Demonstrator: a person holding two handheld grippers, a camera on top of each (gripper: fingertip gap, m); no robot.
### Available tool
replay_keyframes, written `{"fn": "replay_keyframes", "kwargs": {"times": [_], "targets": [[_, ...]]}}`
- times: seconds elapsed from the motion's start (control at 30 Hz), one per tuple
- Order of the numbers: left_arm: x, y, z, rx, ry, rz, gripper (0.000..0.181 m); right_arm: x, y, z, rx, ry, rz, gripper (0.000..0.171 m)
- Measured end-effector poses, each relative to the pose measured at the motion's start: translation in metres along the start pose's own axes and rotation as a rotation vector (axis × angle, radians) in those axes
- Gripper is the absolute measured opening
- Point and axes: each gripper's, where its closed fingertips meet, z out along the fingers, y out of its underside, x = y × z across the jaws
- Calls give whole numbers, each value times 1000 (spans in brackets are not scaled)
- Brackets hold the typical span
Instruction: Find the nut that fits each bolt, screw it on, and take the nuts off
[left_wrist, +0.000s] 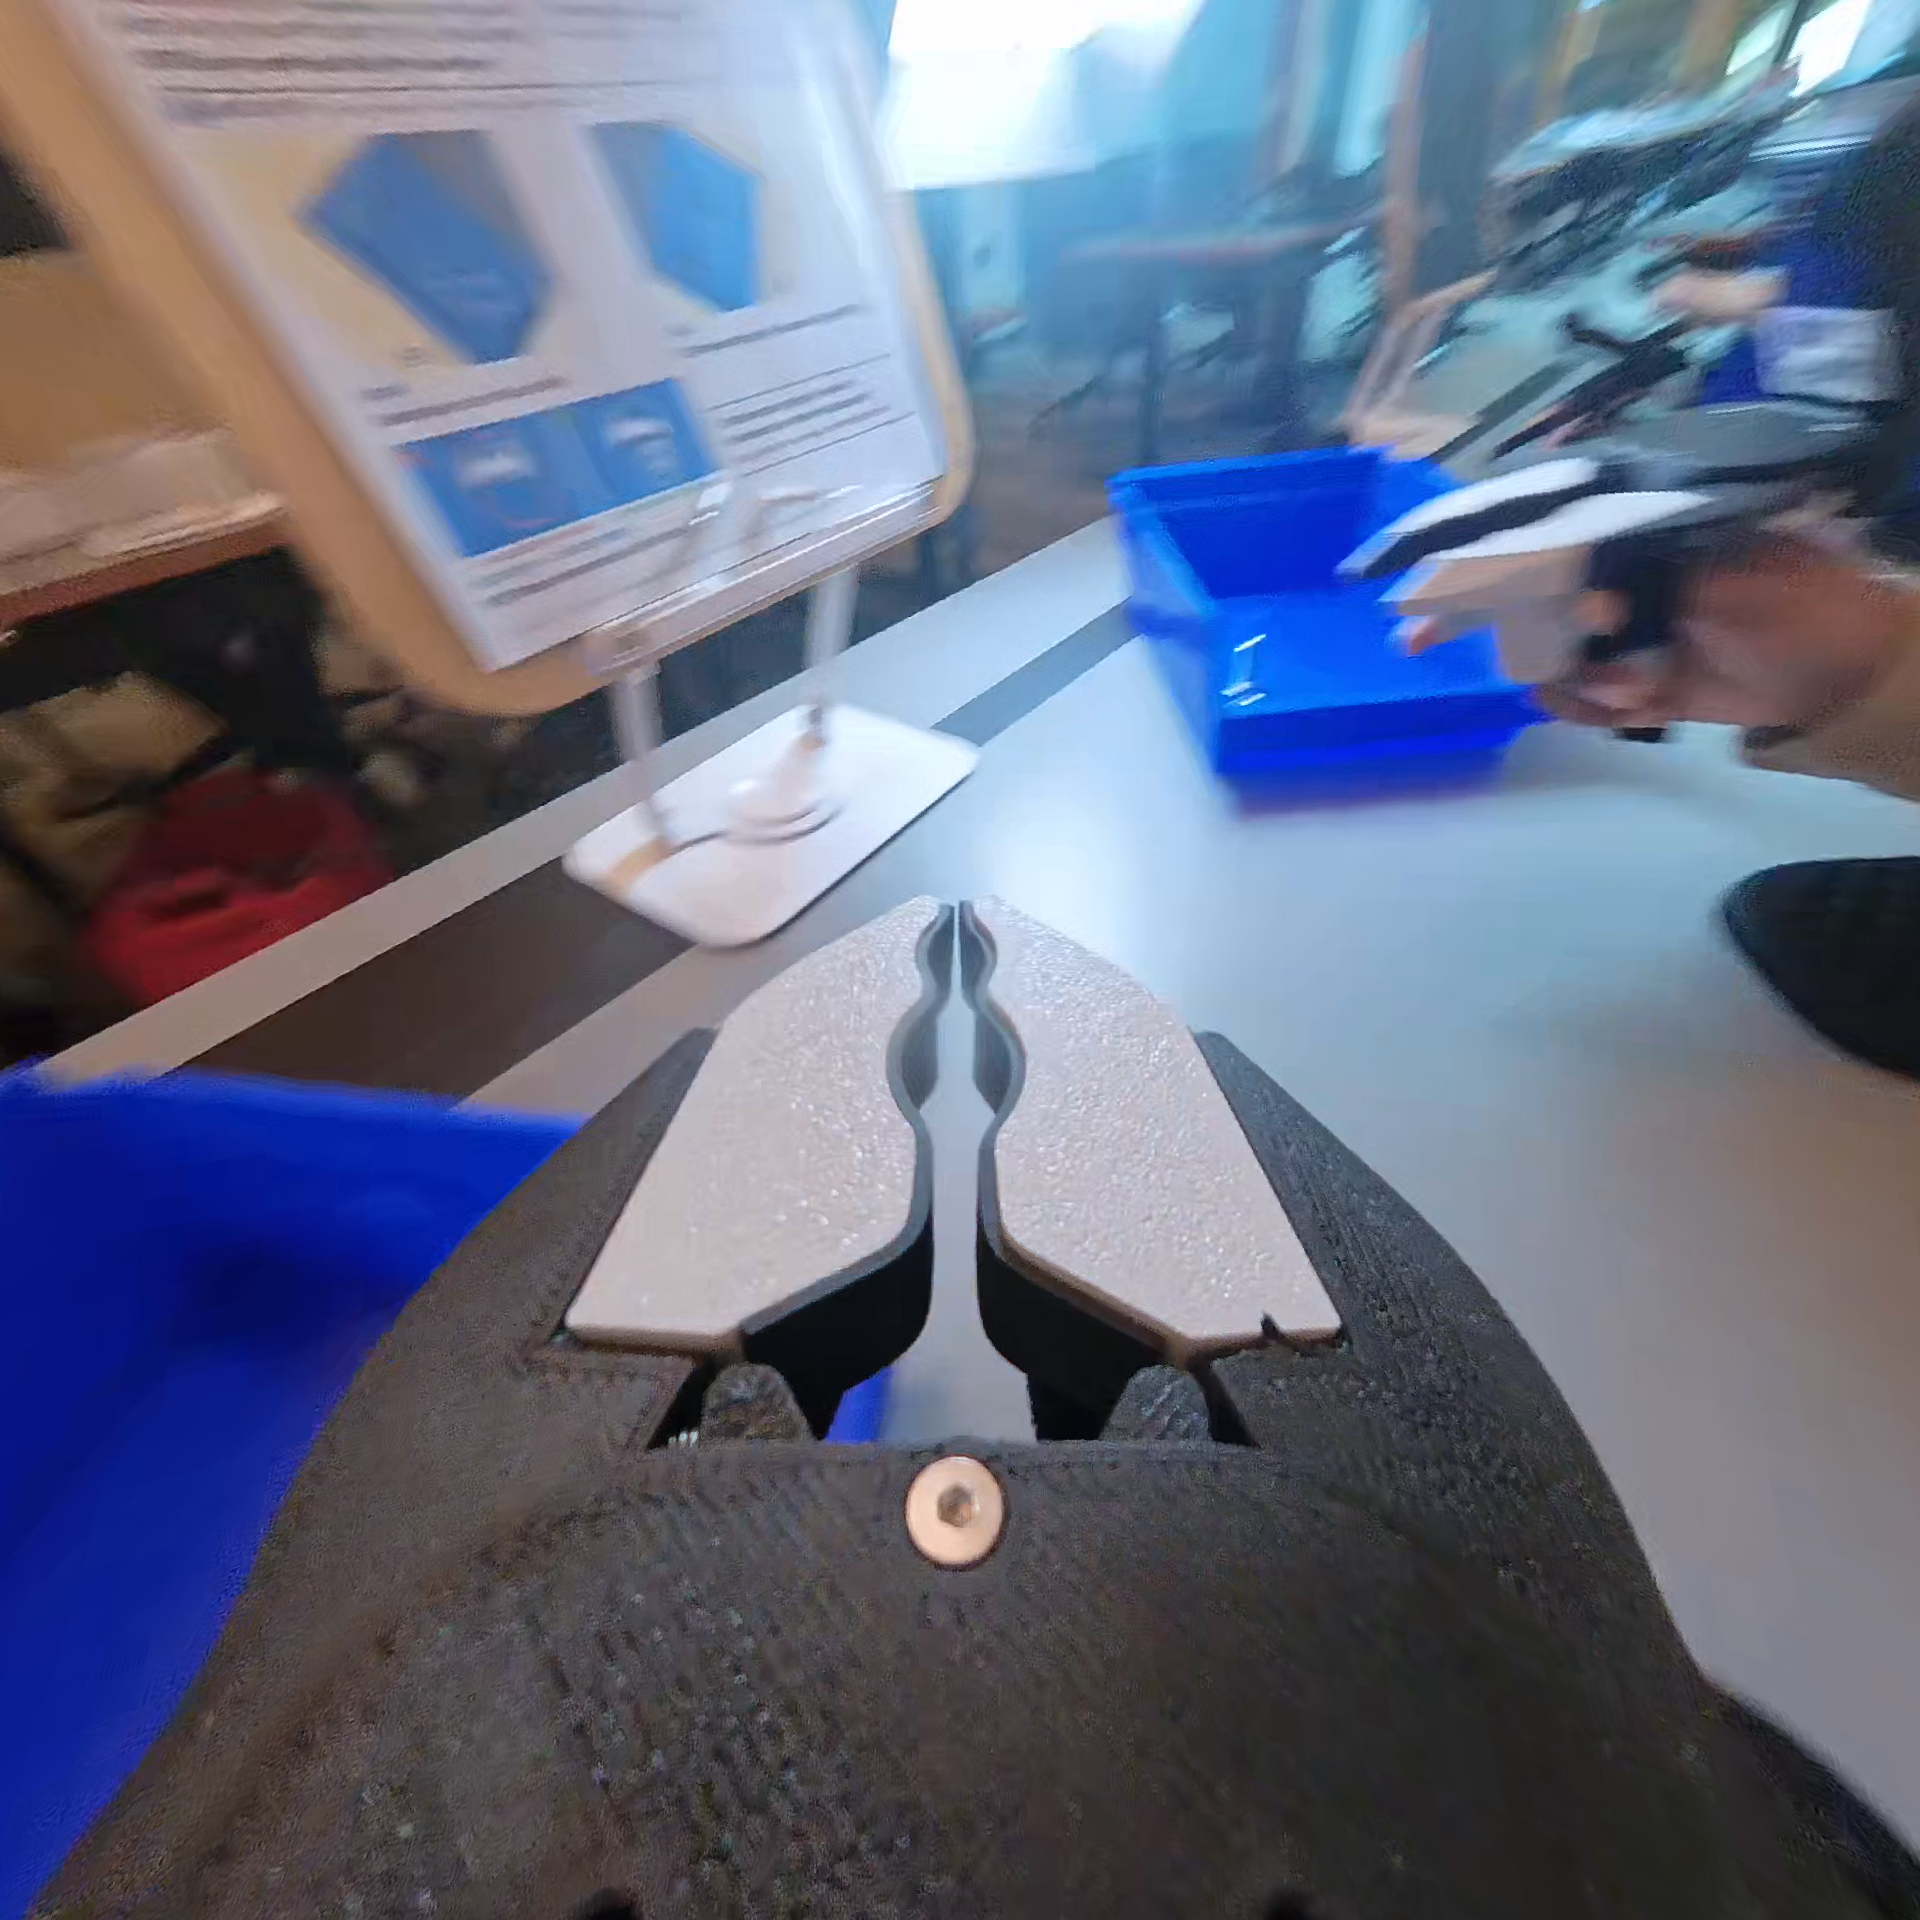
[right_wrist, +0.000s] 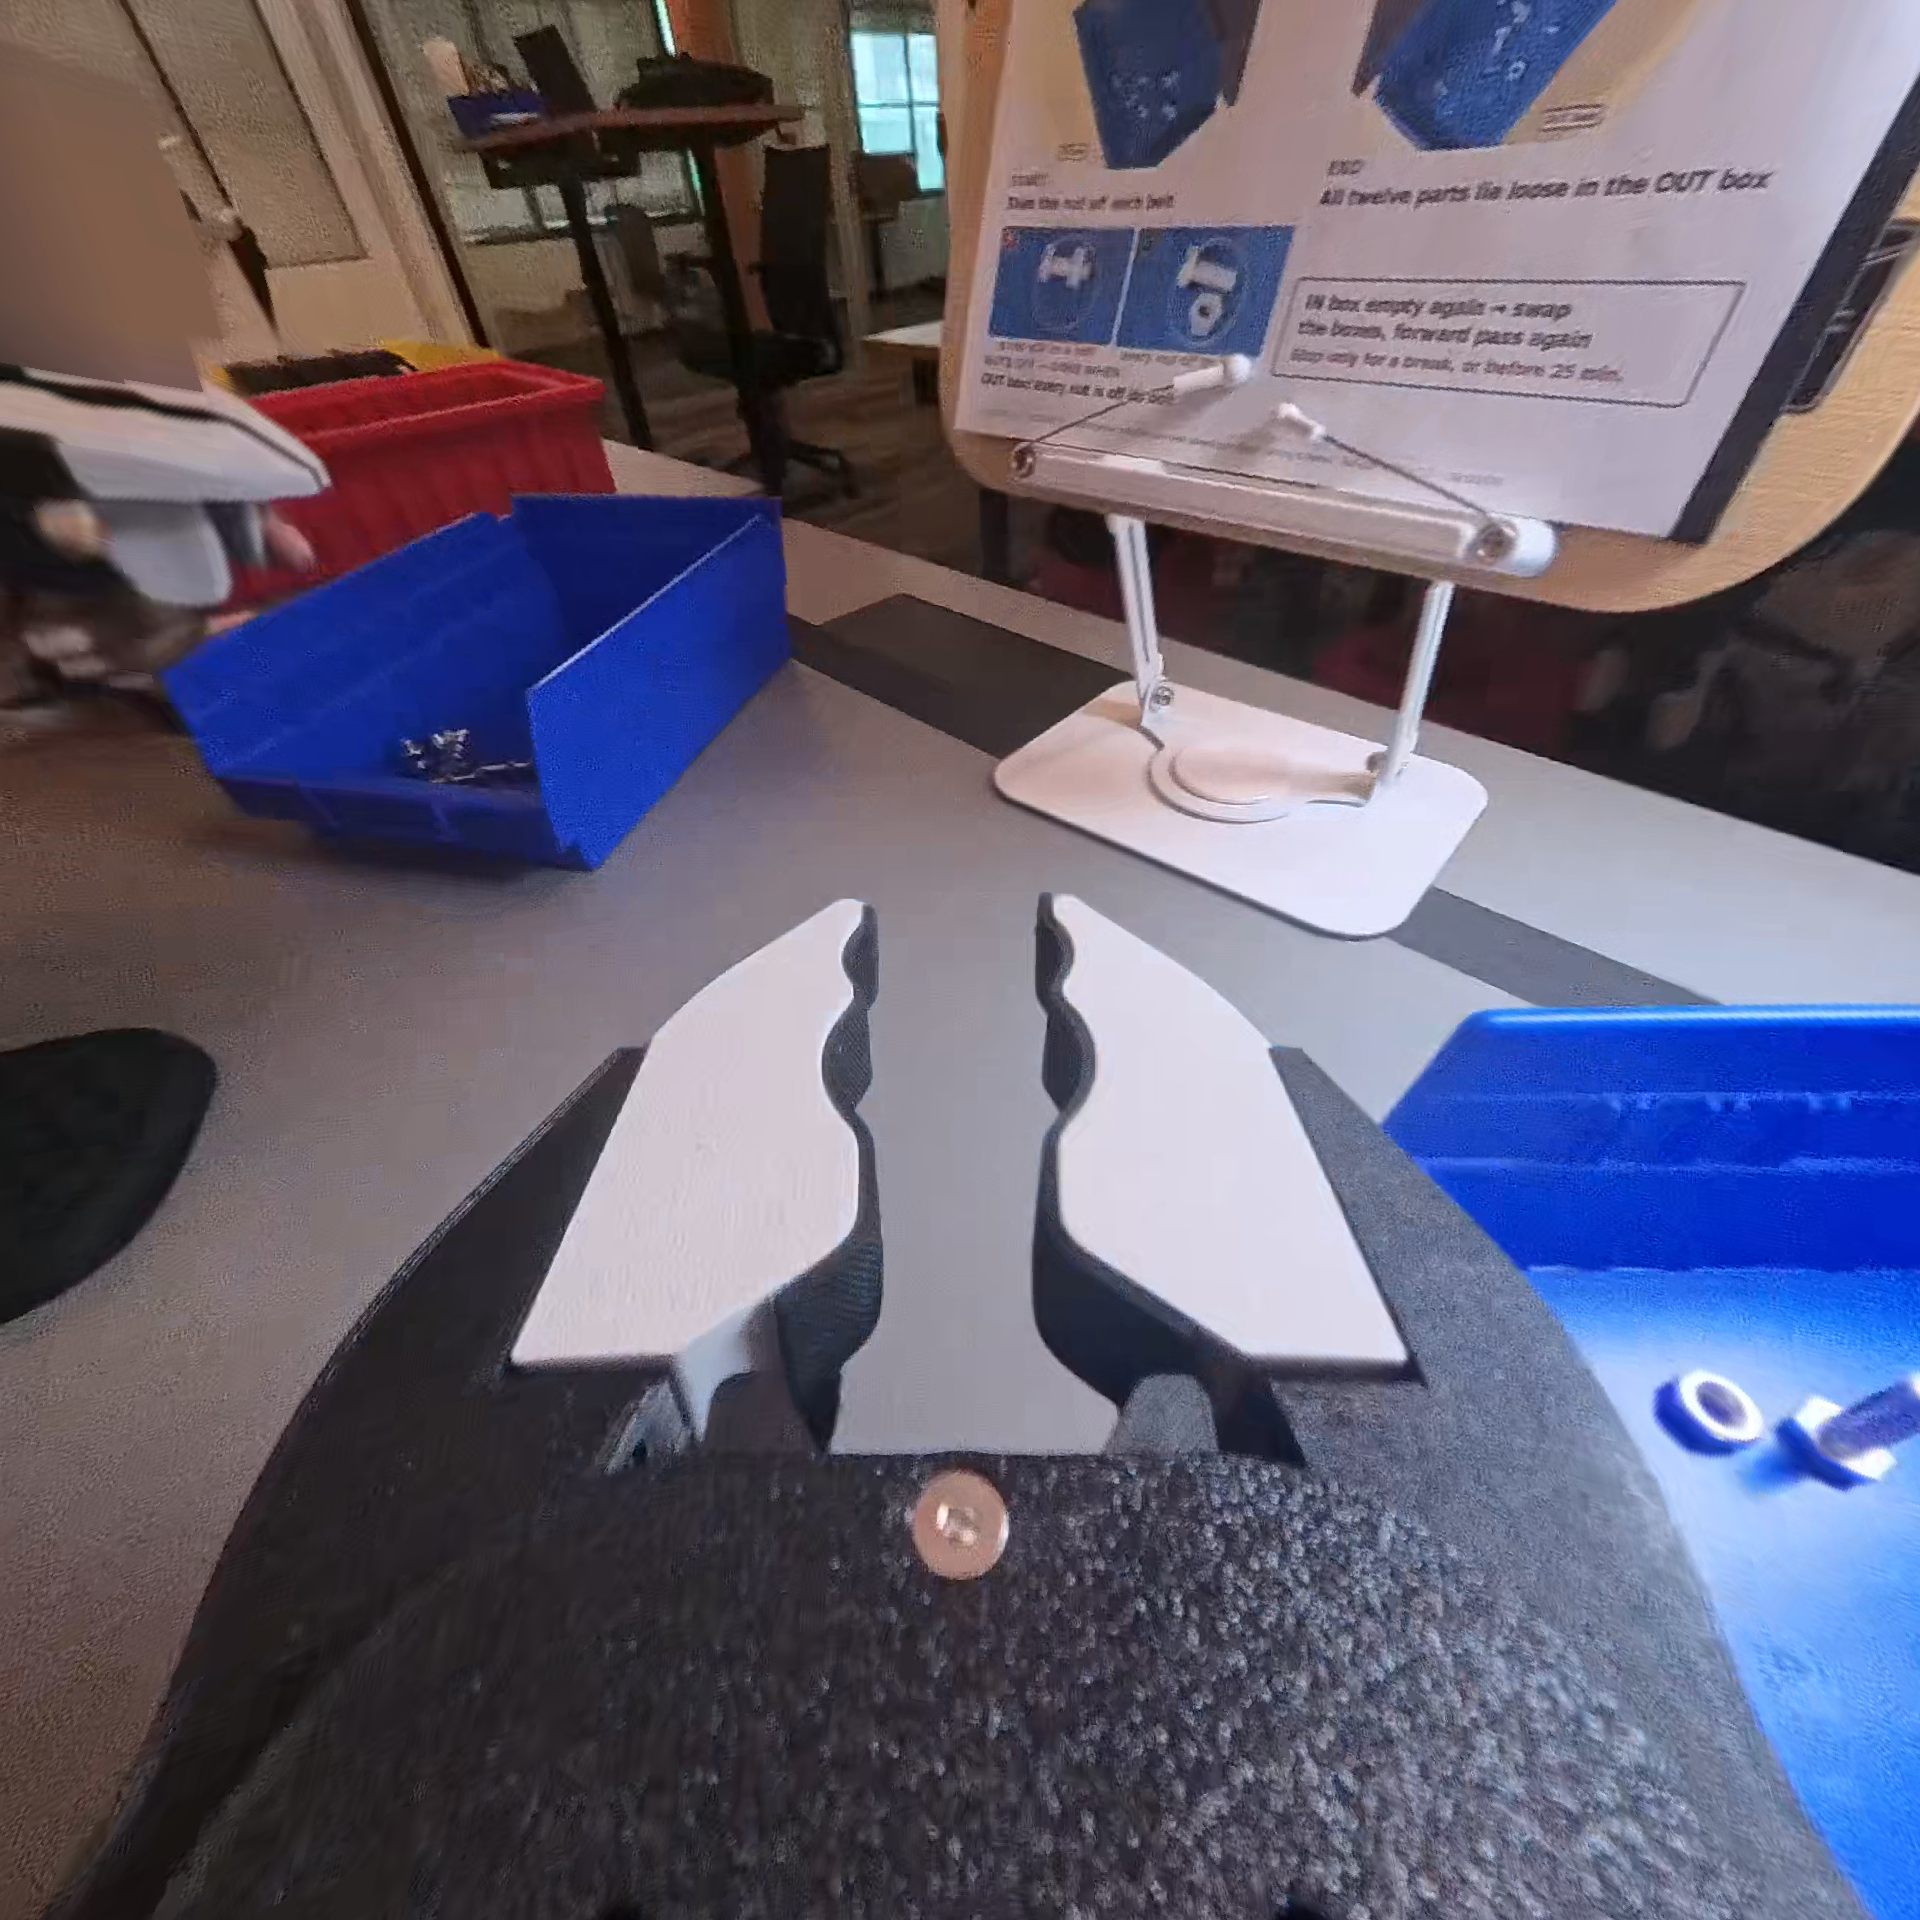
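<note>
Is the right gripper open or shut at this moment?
Open. In the right wrist view the right gripper holds nothing: its two white fingers stand apart, with bare grey table showing through the gap.

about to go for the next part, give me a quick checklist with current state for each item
1. Left gripper empty: ok, jaws nearly closed with nothing between them.
2. Right gripper ready to grasp: ok, jaws apart and empty.
3. Parts to pick: ok, a nut and a bolt lie in the near blue bin.
4. Far blue bin holds hardware: ok, metal parts sit inside.
5. Nut fits that bolt: cannot tell.
6. Table between the bins clear: ok.
</note>
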Motion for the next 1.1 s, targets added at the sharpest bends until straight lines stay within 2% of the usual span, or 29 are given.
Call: {"fn": "replay_keyframes", "kwargs": {"times": [0.1, 0.17, 0.27, 0.37, 0.5, 0.57, 0.67, 0.83, 0.93, 1.1], "targets": [[-67, 29, -40, -283, -124, -9, 1, -26, 18, 5, 39, -50, -38, 27], [-97, 57, -57, -490, -130, 9, 3, -32, 25, 9, 33, -64, -91, 25], [-128, 113, -78, -893, -101, 174, 12, -35, 31, 12, 24, -81, -126, 23], [-140, 161, -90, -1233, 20, 373, 20, -35, 40, 13, 7, -101, -89, 21], [-149, 203, -102, -1517, 213, 511, 34, -31, 53, 13, -29, -96, -88, 21], [-147, 213, -105, -1565, 303, 507, 37, -31, 53, 11, -31, -96, -91, 21], [-145, 218, -95, -1549, 366, 519, 35, -29, 51, 10, -24, -88, -106, 21], [-135, 227, -99, -1601, 450, 492, 20, -23, 53, 10, -26, -78, -94, 20], [-135, 226, -96, -1575, 424, 441, 19, -22, 54, 10, -33, -67, -103, 20], [-155, 205, -93, -1536, 258, 532, 19, -25, 52, 9, -26, -63, -129, 19]]}}
